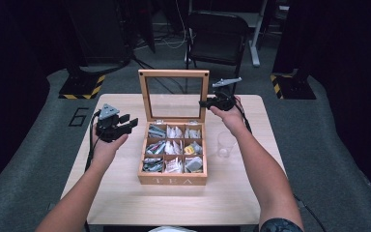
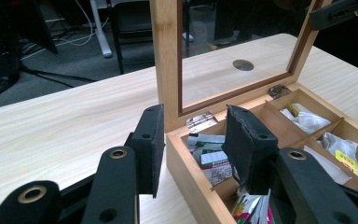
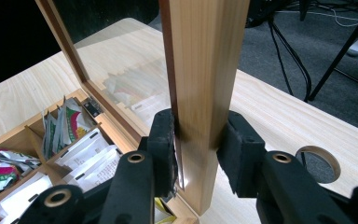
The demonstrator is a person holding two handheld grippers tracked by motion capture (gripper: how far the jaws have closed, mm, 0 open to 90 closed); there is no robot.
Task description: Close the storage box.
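A wooden tea box (image 1: 171, 180) stands mid-table, its glass-paned lid (image 1: 174, 73) raised upright. Several tea bags (image 1: 174, 147) fill its compartments. My right gripper (image 1: 205, 103) is at the lid's right side; in the right gripper view (image 3: 200, 119) both pads press on the lid's wooden side frame (image 3: 205, 70). My left gripper (image 1: 134, 123) hovers at the box's back left corner. In the left gripper view (image 2: 196, 112) its jaws stand apart, one pad (image 2: 151, 149) outside the box's left wall (image 2: 186, 163) and the other over the compartments, gripping nothing.
A clear plastic cup (image 1: 225, 143) stands on the table right of the box, under my right forearm. The tabletop has a round hole (image 3: 318, 163) behind the lid. A black chair (image 1: 217, 34) stands beyond the far edge.
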